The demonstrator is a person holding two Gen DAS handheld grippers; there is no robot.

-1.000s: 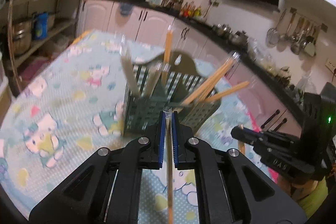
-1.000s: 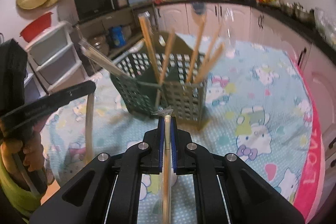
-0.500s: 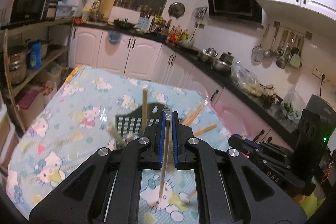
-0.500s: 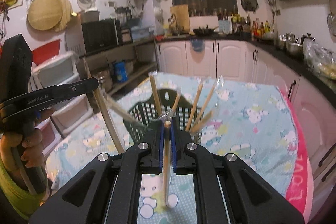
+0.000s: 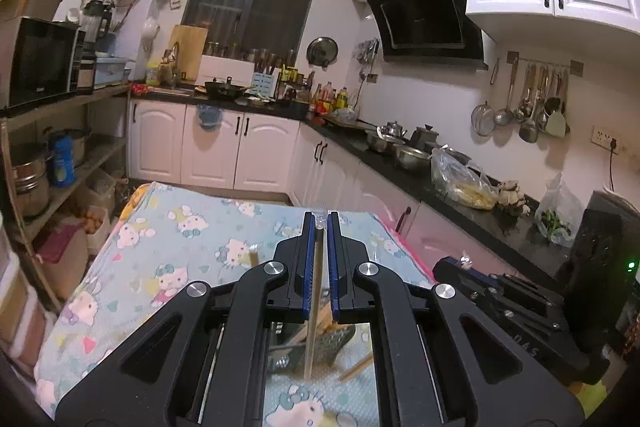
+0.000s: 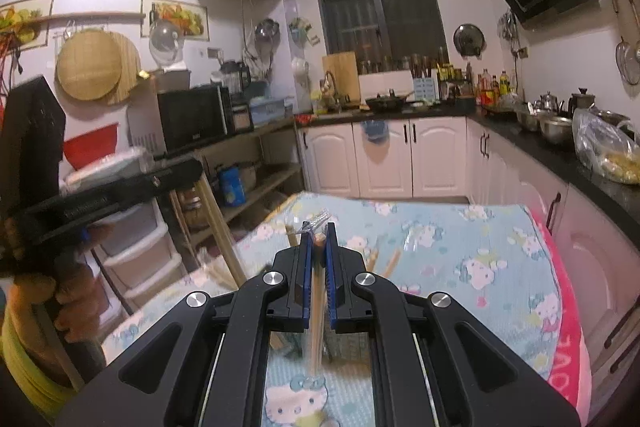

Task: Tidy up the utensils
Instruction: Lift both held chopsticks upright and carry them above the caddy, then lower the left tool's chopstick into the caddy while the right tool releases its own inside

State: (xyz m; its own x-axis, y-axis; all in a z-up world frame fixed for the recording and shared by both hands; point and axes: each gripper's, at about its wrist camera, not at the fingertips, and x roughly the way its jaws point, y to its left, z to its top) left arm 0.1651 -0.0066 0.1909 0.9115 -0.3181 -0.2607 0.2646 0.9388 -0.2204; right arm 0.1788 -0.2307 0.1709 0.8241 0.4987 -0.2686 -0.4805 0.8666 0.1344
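My left gripper (image 5: pixel 320 223) is shut on a wrapped pair of chopsticks (image 5: pixel 311 331) that hangs down between its blue pads. My right gripper (image 6: pixel 319 233) is shut on another wrapped pair of chopsticks (image 6: pixel 316 323). Both are raised high above the table. The green mesh utensil basket (image 5: pixel 336 341) is mostly hidden under the left gripper, with chopsticks sticking out of it. In the right wrist view the basket (image 6: pixel 346 345) shows only below the jaws. The right gripper (image 5: pixel 460 269) also shows at the right of the left wrist view, and the left gripper (image 6: pixel 120 187) at the left of the right wrist view.
The table carries a light blue cartoon-cat cloth (image 5: pixel 160 251) with a pink edge (image 6: pixel 568 311). White cabinets and a black counter (image 5: pixel 420 175) with pots run behind and to the right. Open shelves (image 5: pixel 60 163) stand at the left.
Both grippers have risen and tilted upward, each with its chopsticks. The basket has dropped from the middle of both views to beneath the jaws.
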